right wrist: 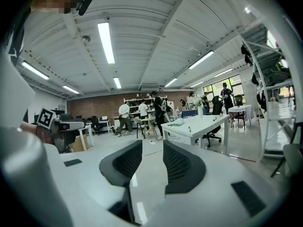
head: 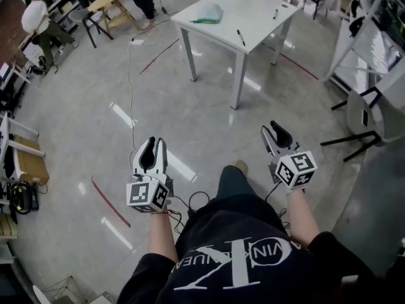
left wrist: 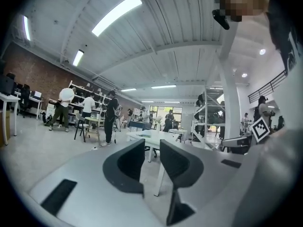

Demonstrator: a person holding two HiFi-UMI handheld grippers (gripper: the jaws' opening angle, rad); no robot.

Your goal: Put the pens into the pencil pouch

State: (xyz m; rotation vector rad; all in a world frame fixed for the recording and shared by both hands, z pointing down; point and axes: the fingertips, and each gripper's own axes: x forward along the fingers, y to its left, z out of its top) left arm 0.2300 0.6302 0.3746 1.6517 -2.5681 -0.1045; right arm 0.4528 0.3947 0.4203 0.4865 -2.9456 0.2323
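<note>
left hand-held gripper point(head: 152, 143) jaws slightly apart, empty, right hand-held gripper point(head: 275, 129) jaws apart, empty, both over floor point(head: 190, 106), well apart from white counter point(head: 259, 24), pens point(head: 241, 37) and pencil pouch point(head: 214, 11) on it

A white bench point(head: 253, 18) on four legs stands on a grey, glossy floor point(head: 190, 119), seen from above and some way off in the head view. Near its left edge lies a pale, translucent pencil pouch point(head: 214, 11), with a green pen point(head: 204, 21) just beside it, towards the edge. A black pen point(head: 241, 37) lies near the front corner, well apart from the pouch, and another dark pen point(head: 276, 13) lies near the right edge. On the floor there is a white cable point(head: 131, 75) running past the bench's left side, and two red tape strips – one point(head: 158, 56) left of the bench, one point(head: 109, 201) lower down.
</note>
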